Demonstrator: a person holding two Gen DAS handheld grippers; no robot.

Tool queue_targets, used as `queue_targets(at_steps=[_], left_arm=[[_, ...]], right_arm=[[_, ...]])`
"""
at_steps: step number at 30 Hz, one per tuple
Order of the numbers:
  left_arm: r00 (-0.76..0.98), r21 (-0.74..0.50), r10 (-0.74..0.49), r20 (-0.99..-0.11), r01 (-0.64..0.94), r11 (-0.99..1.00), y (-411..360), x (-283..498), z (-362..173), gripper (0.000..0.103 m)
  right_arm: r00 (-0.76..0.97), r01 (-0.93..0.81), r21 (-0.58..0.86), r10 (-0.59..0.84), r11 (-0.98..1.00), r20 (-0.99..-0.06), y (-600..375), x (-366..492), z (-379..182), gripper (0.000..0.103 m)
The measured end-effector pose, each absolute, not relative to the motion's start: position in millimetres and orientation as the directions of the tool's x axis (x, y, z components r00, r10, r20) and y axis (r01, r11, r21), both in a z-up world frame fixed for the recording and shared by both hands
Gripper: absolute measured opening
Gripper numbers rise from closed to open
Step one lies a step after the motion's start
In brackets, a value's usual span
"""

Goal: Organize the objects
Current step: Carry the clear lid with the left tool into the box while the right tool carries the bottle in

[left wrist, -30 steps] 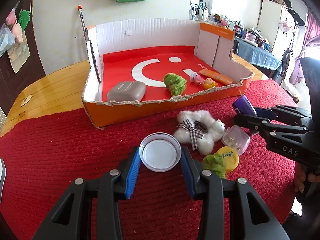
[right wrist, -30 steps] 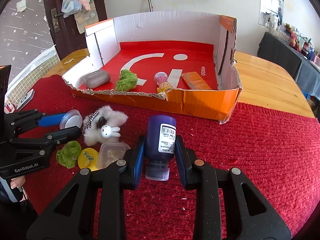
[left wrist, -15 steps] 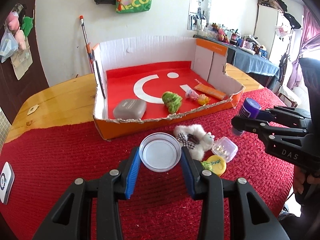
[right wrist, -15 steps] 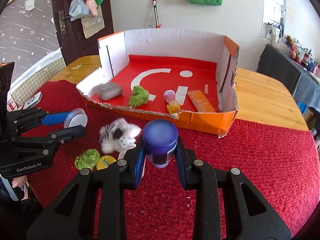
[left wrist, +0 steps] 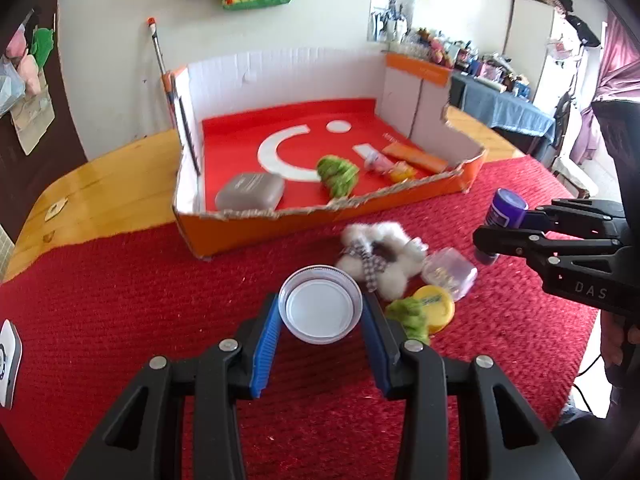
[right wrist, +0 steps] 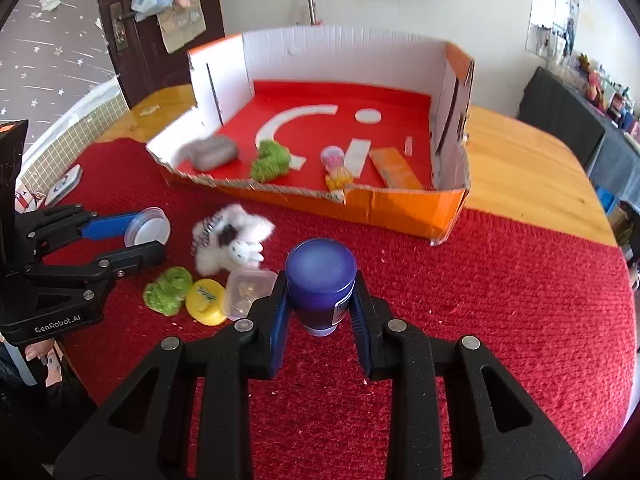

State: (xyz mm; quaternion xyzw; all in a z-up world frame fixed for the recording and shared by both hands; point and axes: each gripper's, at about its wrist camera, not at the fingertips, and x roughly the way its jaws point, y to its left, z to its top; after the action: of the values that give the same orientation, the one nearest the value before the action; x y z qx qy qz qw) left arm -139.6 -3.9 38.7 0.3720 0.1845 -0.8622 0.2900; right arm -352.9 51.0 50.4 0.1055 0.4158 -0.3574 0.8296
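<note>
Between the blue pads of the left claw, a shallow white lid is sitting clenched, its open face turned up toward the camera and clear of the red cloth covering the counter. Outward from it, at about twelve o'clock in the left wrist view, the orange cardboard box is lying just beyond the near pile of clutter, its torn low front wall facing the claw and its long axis running left to right. The right claw is gripping a purple bottle by its body, base toward the camera and cap pointing down; for it the box is sitting at twelve to one o'clock, with the torn front edge again the nearest side. Judging by both views, neither hand is clearly nearer, and each load is probably going over that low wall.

At two o'clock from the left claw, the white plush toy, the small clear case, the yellow disc and a green fuzzy lump are lying loose on the cloth. Inside the box a grey case and another green lump are already resting.

Compared with a second ago, both claws are riding higher, the box is looking farther off, and the bottle, then label-up, is now showing its base.
</note>
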Motion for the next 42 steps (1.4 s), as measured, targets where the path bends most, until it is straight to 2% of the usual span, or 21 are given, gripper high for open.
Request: queue_targets(at_steps=[15, 21, 22, 24, 42], left_arm=[[-0.523, -0.101, -0.349, -0.777, 0.652, -0.752, -11, -144, 26, 0.043], [-0.526, -0.093, -0.356, -0.773, 0.648, -0.756, -10, -144, 25, 0.049], [-0.526, -0.089, -0.361, -0.77, 0.649, -0.756, -10, -144, 24, 0.049], [-0.525, -0.082, -0.368, -0.767, 0.65, -0.756, -8, -144, 24, 0.042], [-0.556, -0.073, -0.401, -0.727, 0.645, -0.761, 2, -134, 42, 0.042]], right_arm=[[0.399, 0.715, -0.074, -0.492, 0.695, -0.774, 32, -343, 32, 0.027], [0.392, 0.711, -0.104, -0.515, 0.696, -0.762, 39, -347, 31, 0.028], [0.393, 0.707, -0.117, -0.525, 0.698, -0.755, 41, -348, 31, 0.028], [0.396, 0.703, -0.126, -0.532, 0.7, -0.748, 42, -348, 30, 0.027], [0.448, 0.681, -0.11, -0.531, 0.724, -0.719, 58, -352, 41, 0.026]])
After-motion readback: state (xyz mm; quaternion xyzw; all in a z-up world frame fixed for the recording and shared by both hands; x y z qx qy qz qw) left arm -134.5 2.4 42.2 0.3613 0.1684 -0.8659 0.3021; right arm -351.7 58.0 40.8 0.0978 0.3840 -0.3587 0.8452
